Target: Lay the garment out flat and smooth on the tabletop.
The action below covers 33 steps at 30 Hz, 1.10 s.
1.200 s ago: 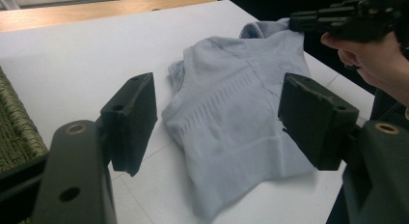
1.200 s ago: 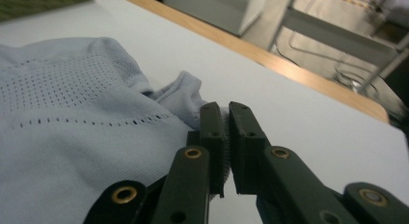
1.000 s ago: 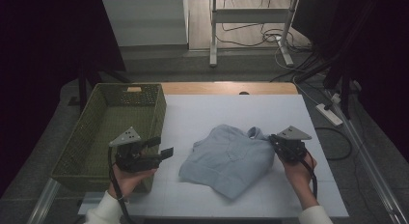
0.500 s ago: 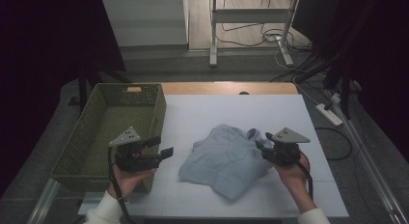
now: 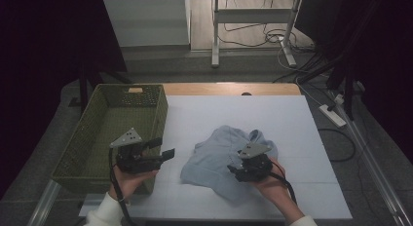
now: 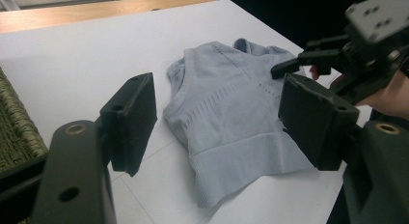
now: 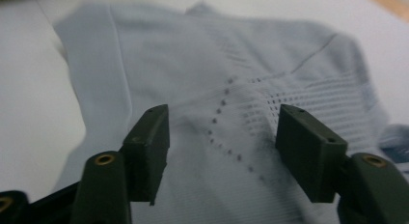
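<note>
A pale blue knitted top lies crumpled on the white table. My right gripper hovers over the top's near right part and points left. Its jaws have just been opening and stand apart above the fabric, gripping nothing. In its own view the right gripper looks down on a dotted seam. My left gripper is held open by the basket's corner, left of the top and clear of it. Between its wide jaws the left gripper looks toward the top and the right gripper beyond.
A green woven basket stands at the table's left side. A bare wooden strip runs along the far edge. Cables and a power strip lie on the floor past the right edge.
The right gripper has moved left from the top's right edge to above the fabric, and its jaws have spread. The left gripper has stayed where it was.
</note>
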{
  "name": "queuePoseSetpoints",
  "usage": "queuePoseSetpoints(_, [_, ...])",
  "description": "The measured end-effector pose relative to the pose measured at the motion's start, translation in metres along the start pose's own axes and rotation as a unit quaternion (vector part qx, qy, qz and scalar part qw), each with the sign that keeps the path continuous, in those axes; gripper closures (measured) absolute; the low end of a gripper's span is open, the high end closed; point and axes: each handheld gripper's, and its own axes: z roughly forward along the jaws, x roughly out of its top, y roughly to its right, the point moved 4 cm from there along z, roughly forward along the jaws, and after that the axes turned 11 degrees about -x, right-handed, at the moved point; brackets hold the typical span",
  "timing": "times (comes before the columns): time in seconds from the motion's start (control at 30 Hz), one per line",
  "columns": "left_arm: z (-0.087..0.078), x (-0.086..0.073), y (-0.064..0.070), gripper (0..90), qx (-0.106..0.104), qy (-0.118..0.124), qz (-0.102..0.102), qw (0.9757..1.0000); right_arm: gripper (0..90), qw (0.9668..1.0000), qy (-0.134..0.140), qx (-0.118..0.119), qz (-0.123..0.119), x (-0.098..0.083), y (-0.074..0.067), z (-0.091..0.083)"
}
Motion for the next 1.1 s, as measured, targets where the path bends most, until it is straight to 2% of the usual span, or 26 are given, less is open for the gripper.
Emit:
queuePoseSetpoints(0.07, [0.000,0.000,0.000,29.9,-0.001,-0.001,0.000,1.0000,34.8,0.9997,-0.022,0.006,-0.003,-0.006,-0.003,0.008])
queuePoseSetpoints(0.2, [0.001,0.000,0.001,29.8,-0.002,-0.002,0.000,1.0000,35.7,0.9987,-0.050,0.007,-0.007,-0.016,-0.006,0.021])
queuePoseSetpoints(0.27, [0.002,0.000,0.001,29.8,-0.002,-0.002,0.000,1.0000,40.6,0.9985,-0.053,0.004,-0.012,-0.016,-0.006,0.024])
queuePoseSetpoints(0.4, [0.003,-0.001,0.001,29.8,-0.003,-0.003,0.001,1.0000,57.5,0.9984,-0.050,-0.004,-0.026,-0.016,-0.006,0.023])
queuePoseSetpoints(0.5, [0.002,-0.001,0.001,29.8,-0.003,-0.004,0.002,1.0000,70.8,0.9981,-0.042,-0.019,-0.041,-0.013,-0.005,0.021])
queuePoseSetpoints(0.57, [0.002,-0.001,0.001,29.8,-0.002,-0.003,0.001,1.0000,83.1,0.9985,-0.029,-0.023,-0.040,-0.009,-0.003,0.017])
queuePoseSetpoints(0.6, [0.002,-0.001,0.001,29.8,-0.002,-0.002,0.001,1.0000,84.8,0.9987,-0.021,-0.027,-0.038,-0.008,-0.002,0.014])
queuePoseSetpoints(0.77, [0.002,-0.001,0.000,29.8,0.003,0.001,-0.001,1.0000,86.1,0.9990,0.007,-0.039,-0.020,0.004,0.014,0.003])
queuePoseSetpoints(0.87, [0.002,-0.001,0.000,29.7,0.003,0.000,0.000,1.0000,86.3,0.9979,0.028,-0.058,-0.011,0.009,0.026,-0.003])
queuePoseSetpoints(1.0, [0.000,0.000,-0.001,29.4,0.004,0.003,-0.001,1.0000,86.4,0.9943,0.045,-0.096,-0.008,0.016,0.043,-0.006])
queuePoseSetpoints(1.1, [-0.002,0.000,-0.002,29.4,0.006,0.006,-0.002,1.0000,86.4,0.9903,0.050,-0.129,0.001,0.019,0.060,-0.002])
